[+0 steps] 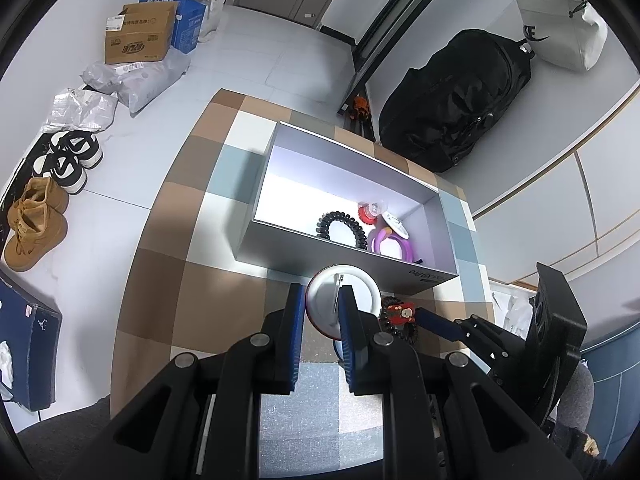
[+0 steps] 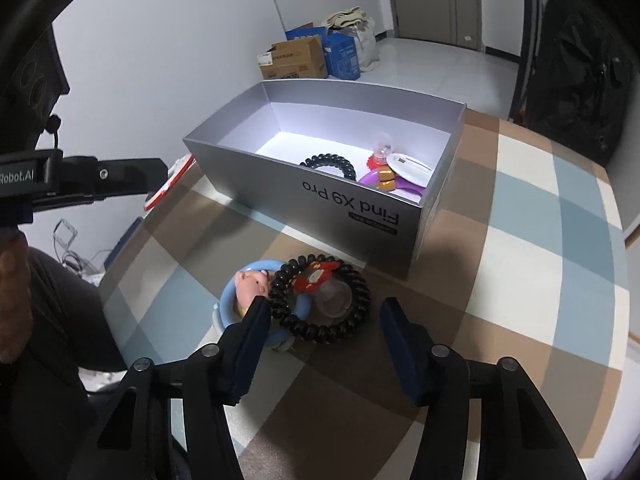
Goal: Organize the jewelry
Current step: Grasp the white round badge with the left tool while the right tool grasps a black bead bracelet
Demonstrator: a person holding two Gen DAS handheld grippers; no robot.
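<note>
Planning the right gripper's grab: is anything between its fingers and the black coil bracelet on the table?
Nothing visible blocks it. The black coil bracelet lies between the right gripper's open fingers, though it overlaps a blue ring with a pig charm beside the left finger.

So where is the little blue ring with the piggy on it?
In the right wrist view, the blue ring lies on the checkered table in front of the grey box, tucked against the black coil bracelet.
</note>
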